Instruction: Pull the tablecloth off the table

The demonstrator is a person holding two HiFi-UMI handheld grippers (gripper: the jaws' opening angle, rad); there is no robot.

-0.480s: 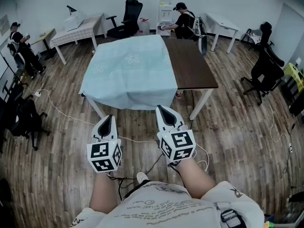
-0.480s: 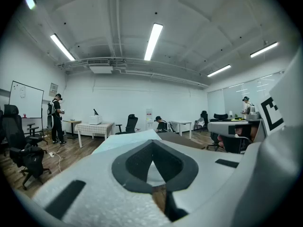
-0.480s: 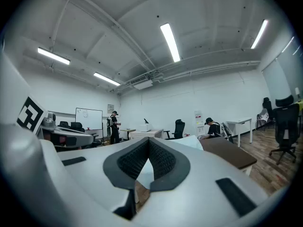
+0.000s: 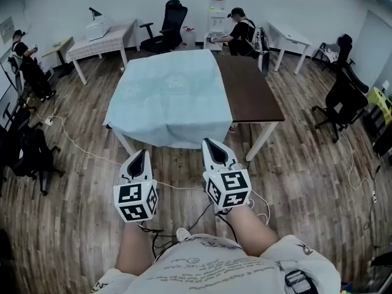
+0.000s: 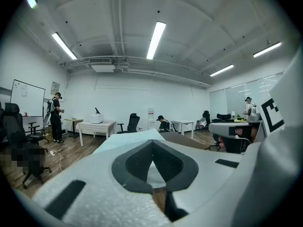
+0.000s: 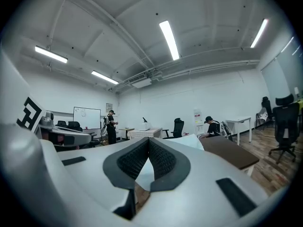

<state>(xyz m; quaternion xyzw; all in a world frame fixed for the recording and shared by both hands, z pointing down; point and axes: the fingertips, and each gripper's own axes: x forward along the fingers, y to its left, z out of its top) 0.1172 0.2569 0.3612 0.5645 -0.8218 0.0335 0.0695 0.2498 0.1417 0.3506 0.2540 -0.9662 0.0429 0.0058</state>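
**Tablecloth (image 4: 165, 97) untouched, approach under way**

It drapes the left part of the bench (image 4: 251, 94). Its near hem sits closer to the left tongs (image 4: 138, 152) and right tongs (image 4: 209, 141) than a moment ago. Both are pressed together, empty; grasping remains ahead.

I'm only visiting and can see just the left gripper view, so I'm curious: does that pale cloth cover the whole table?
Observer: No. From the head view, the light blue tablecloth covers the left part of the table; its brown right part is bare.
Operator: Is anything gripping it yet?
Observer: No. The left gripper and right gripper are both shut and empty, short of the cloth's hanging near edge.
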